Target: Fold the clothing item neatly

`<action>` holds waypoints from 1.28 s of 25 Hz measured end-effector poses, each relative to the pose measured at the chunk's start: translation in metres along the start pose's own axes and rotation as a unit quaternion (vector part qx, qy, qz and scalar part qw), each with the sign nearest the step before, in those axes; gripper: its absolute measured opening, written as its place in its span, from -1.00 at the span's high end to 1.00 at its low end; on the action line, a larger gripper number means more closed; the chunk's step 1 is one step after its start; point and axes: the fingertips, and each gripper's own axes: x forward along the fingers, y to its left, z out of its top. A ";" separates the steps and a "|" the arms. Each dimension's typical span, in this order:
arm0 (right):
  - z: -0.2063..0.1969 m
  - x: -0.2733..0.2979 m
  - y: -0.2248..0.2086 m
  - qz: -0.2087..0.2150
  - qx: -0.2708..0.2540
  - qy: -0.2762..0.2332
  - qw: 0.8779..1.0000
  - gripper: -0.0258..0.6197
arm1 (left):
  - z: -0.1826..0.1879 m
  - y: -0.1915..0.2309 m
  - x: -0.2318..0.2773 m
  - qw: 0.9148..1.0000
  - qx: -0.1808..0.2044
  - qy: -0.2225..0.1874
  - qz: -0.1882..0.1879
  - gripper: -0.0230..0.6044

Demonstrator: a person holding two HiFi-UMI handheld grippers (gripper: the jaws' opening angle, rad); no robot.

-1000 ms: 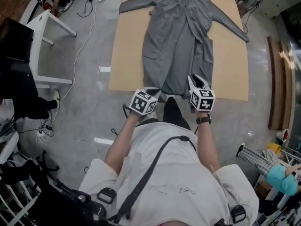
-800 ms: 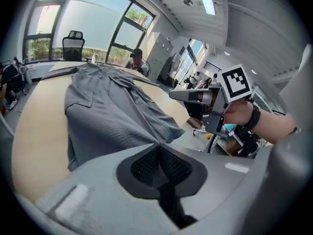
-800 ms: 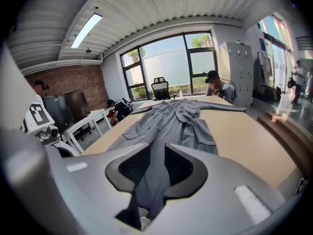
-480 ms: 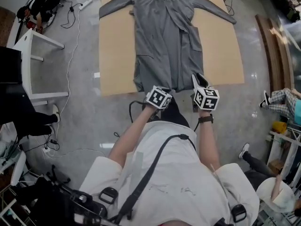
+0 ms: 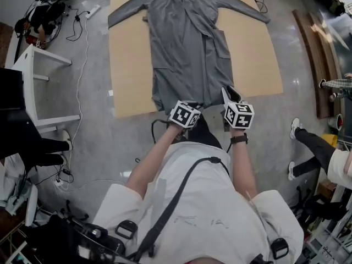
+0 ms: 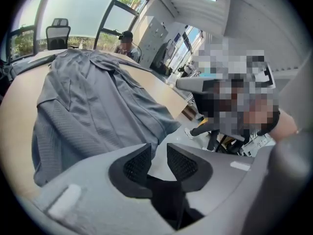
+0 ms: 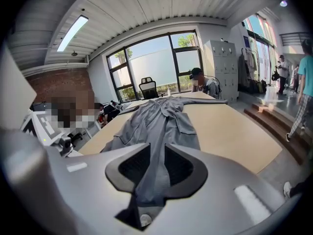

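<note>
A long grey coat lies spread flat on the tan table, sleeves out to both sides and hem at the near edge. My right gripper is at the hem's right corner, shut on a fold of the coat that runs between its jaws. My left gripper sits at the hem's middle, just off the table edge. Its jaws have just been opening and nothing is between them; the coat lies to their left, and only floor shows through the gap.
A white bench and cables are on the floor to the left. Wooden boards and a person's legs are to the right. A person sits beyond the table's far end.
My left gripper has shifted right along the hem, closer to the right one. The head view has swung, so the table now sits further left in the picture.
</note>
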 end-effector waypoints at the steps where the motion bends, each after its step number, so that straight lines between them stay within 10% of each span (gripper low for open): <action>1: 0.000 0.001 0.001 0.001 0.000 0.001 1.000 0.63 | 0.008 0.002 -0.005 1.000 0.000 -0.009 0.005 0.58; 18: -0.077 0.035 -0.003 0.000 -0.042 0.109 0.993 0.60 | 0.118 0.090 -0.009 0.995 -0.052 -0.072 0.054 0.59; 32: -0.122 0.062 -0.003 -0.016 -0.078 0.148 0.986 0.82 | 0.103 0.074 -0.003 0.994 -0.074 -0.067 0.043 0.59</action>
